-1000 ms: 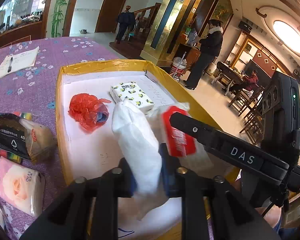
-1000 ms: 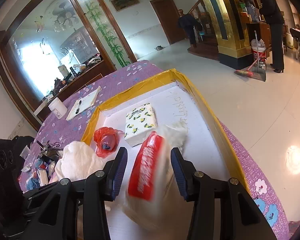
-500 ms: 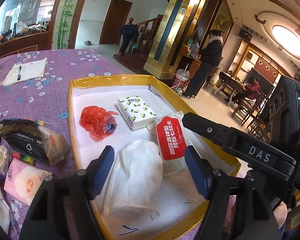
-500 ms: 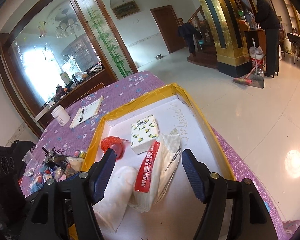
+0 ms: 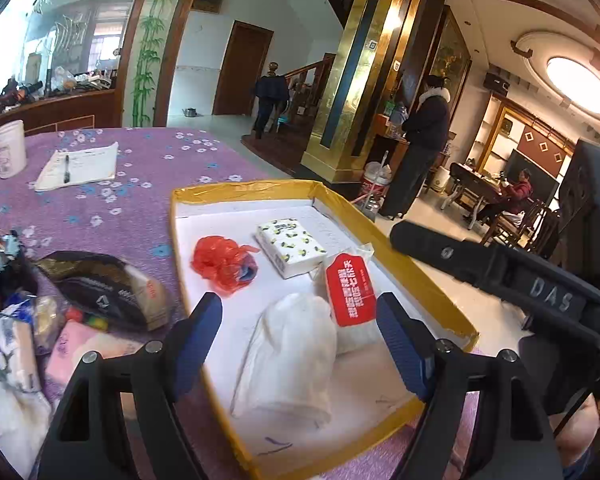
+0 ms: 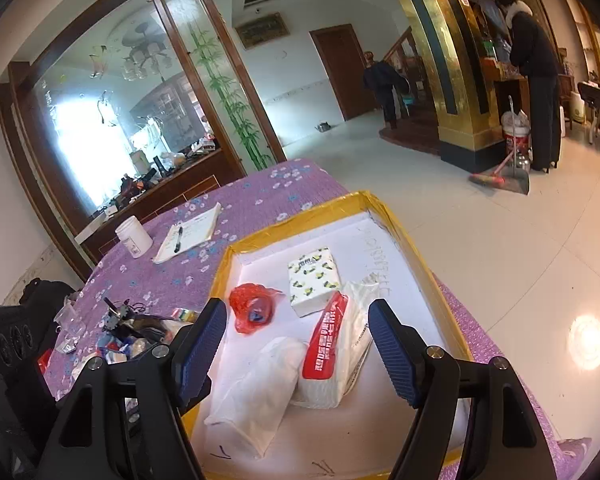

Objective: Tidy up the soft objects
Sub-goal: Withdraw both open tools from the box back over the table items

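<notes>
My left gripper (image 5: 300, 344) and right gripper (image 6: 296, 344) are opening, holding nothing, above the white towel (image 5: 292, 360) and red-labelled tissue pack (image 6: 332, 348) lying in the tray (image 5: 420, 276).

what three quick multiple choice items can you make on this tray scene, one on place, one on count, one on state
1. Where is the notebook?
A in the tray
B on the purple cloth, outside the tray
C on the floor

2. How many things lie in the tray?
A two
B four
C six

3. How is the left tool?
A open, holding nothing
B shut on the towel
C shut on the red bag

Answers:
1 B, it lies beside the white jar.
2 B: red bag, tissue box, towel, tissue pack.
3 A, its jaws are opening and stand apart from the towel.
</notes>
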{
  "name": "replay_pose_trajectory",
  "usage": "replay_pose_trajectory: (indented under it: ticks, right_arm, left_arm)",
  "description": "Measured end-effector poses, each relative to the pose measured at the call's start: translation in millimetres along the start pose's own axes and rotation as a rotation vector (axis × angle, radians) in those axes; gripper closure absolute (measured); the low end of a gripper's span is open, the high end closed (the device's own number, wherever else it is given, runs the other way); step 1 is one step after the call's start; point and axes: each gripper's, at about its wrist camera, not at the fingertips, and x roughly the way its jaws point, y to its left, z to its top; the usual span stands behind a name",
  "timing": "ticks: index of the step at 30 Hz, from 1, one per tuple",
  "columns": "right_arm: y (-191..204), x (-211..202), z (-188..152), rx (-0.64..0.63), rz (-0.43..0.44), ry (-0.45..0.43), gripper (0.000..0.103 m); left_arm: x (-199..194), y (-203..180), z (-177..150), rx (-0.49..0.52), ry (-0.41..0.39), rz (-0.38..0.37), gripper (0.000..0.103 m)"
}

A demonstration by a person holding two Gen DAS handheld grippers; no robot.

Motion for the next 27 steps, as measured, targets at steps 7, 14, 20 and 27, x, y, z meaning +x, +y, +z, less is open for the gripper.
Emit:
replay_pose_trajectory:
  ticks: [7, 14, 20, 27]
  right_arm:
    - [16, -14, -4, -0.042, 0.029, -0.006, 0.020]
    - [47, -12, -17, -0.102, 0.086, 0.020, 0.020]
    - [94, 7, -47, -0.202, 0.169, 0.105, 0.020]
    - [141, 19, -84, -0.331, 0.239, 0.182, 0.020]
  left_arm:
    - [-46, 7, -15, 0.023, -0.021, 0.031, 0.025]
    - [-96, 34, -46, 0.009, -0.057, 0.117, 0.024]
    - [-129, 79, -81, -0.106, -0.041, 0.185, 0.024]
    - [-170, 127, -93, -0.247, -0.058, 0.265, 0.024]
